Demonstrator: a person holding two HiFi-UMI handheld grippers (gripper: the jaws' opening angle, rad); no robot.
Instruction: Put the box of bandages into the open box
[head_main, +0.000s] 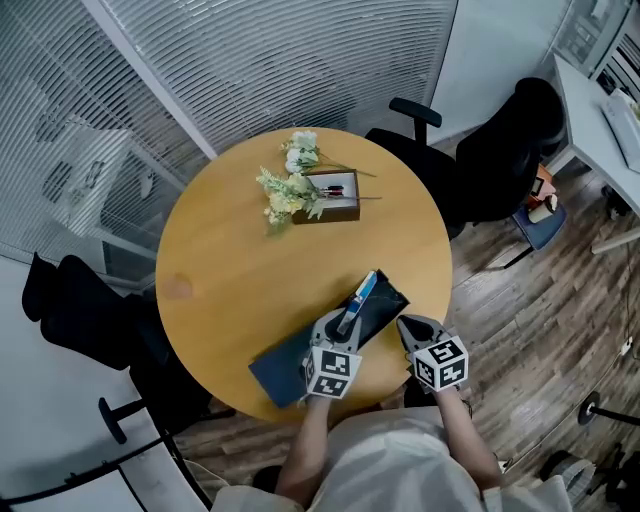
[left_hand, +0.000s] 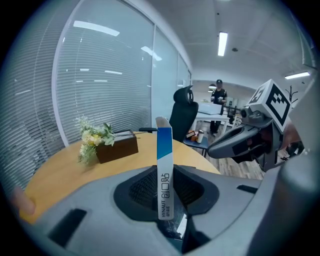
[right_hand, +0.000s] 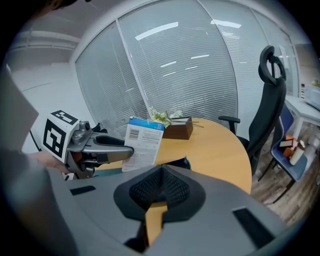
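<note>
The bandage box (head_main: 362, 292) is slim, white and blue, and my left gripper (head_main: 350, 318) is shut on its lower end. It stands upright between the pads in the left gripper view (left_hand: 164, 150), and the right gripper view shows its barcode face (right_hand: 143, 145). It hangs over the dark open box (head_main: 388, 302), which lies near the table's front edge with its flap (head_main: 275, 368) spread to the left. My right gripper (head_main: 408, 325) hovers just right of the open box, its jaws together with nothing between them (right_hand: 161, 172).
On the far side of the round wooden table (head_main: 230, 270) stands a brown holder (head_main: 335, 205) with pale flowers (head_main: 288, 188). Black office chairs stand at the back right (head_main: 500, 150) and at the left (head_main: 90, 310). Window blinds run behind the table.
</note>
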